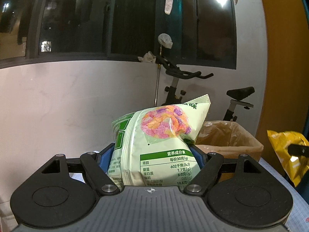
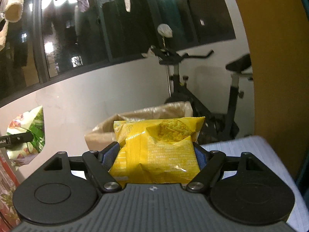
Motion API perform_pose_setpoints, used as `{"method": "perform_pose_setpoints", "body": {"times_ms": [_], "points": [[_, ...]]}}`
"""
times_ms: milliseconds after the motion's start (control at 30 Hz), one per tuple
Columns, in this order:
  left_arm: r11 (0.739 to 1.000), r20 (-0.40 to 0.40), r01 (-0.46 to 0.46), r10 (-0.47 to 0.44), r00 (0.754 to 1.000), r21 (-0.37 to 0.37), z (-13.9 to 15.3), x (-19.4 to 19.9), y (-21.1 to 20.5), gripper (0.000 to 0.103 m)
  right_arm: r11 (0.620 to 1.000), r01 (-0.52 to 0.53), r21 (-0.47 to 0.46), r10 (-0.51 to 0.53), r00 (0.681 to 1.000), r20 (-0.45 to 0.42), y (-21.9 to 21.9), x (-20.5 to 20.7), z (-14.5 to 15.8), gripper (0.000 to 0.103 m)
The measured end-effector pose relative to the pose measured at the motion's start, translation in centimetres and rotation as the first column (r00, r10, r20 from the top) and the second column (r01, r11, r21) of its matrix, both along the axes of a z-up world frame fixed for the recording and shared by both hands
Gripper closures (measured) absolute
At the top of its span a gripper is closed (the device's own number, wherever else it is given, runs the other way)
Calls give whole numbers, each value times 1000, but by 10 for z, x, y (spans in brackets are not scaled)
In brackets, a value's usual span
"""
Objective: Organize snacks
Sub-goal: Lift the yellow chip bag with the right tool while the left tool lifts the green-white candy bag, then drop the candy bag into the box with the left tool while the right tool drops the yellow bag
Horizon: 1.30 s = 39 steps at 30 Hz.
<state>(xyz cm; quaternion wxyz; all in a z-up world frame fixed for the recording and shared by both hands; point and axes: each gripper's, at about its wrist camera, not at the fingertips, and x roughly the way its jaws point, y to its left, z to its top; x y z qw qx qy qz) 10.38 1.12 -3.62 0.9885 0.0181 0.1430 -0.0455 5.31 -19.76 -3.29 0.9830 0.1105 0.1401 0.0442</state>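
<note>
While the left gripper (image 1: 152,154) pinches a puffy pale-green bag (image 1: 160,139), right jaws clamp a crinkled yellow packet (image 2: 156,150).

Glossy crinkled plastic: green snack bag (image 1: 154,145), yellow snack bag (image 2: 156,150). At one o'clock, matt cardboard box (image 1: 241,143).

Both wrist views face the cardboard box (image 1: 231,137) (image 2: 135,116) closely.
</note>
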Motion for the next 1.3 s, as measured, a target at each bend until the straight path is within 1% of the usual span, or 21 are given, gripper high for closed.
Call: {"method": "perform_pose_setpoints", "body": {"times_ms": [267,467,767,867,967,1067,1167,1300], "points": [[999,-41,43,-42,998,11,-4,43,-20,22,999,-16,-51,17,1000,16,5,45,9,23],[997,-57,66,-64,996,35,-1,78,-34,22,998,-24,-54,25,1000,14,-1,73,14,23],[994,-78,110,-111,991,-15,12,145,-54,22,998,-18,-56,19,1000,17,-14,118,21,23],[992,-75,122,-124,989,-23,11,167,-62,22,999,-18,-48,19,1000,15,-19,133,22,23],[993,-67,116,-117,991,-14,6,184,-69,22,998,-15,-53,16,1000,11,-21,149,22,23],[992,-72,123,-122,990,1,-3,199,-76,22,996,-15,-86,16,1000,17,-18,164,23,23],[993,-92,116,-114,989,21,-14,212,-82,22,988,-7,-152,9,1000,18,-10,181,19,23],[992,-158,125,-125,980,-8,-26,227,-82,22,976,-4,-220,2,1000,-8,0,201,6,23]]}}
